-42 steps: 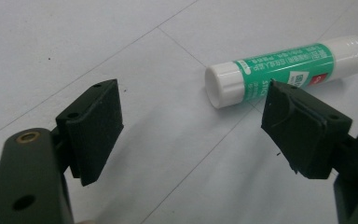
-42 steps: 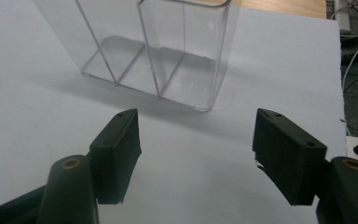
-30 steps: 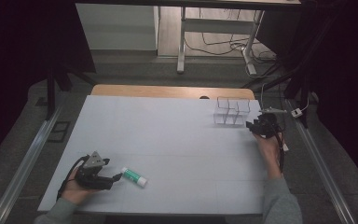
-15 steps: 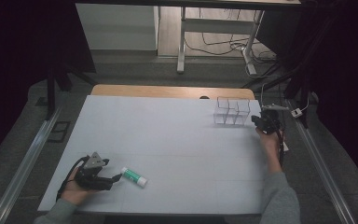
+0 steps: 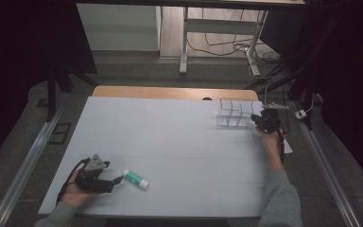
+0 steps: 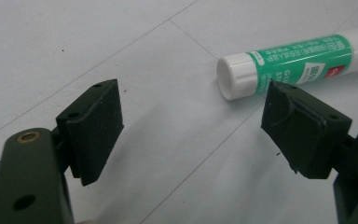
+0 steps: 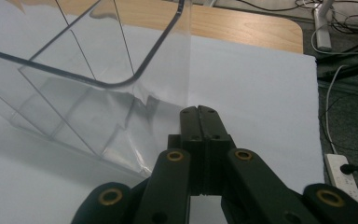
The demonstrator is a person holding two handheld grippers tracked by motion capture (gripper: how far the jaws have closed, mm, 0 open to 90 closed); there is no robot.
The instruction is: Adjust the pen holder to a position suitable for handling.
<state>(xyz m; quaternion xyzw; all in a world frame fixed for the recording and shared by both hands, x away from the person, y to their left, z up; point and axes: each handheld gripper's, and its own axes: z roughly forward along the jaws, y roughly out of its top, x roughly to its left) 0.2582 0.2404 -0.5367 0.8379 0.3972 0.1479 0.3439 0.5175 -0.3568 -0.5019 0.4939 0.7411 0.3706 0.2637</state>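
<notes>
Clear plastic organizer [image 5: 234, 113] beside shut right tongs [image 7: 200, 114]; left tongs [image 6: 191, 126] gape near cylindrical glue stick [image 6: 289, 63].

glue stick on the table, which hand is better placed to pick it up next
Left. The left gripper sits open right beside the glue stick, its cap just ahead of one jaw. The right gripper is shut, far across the table by the clear organizer.
</notes>
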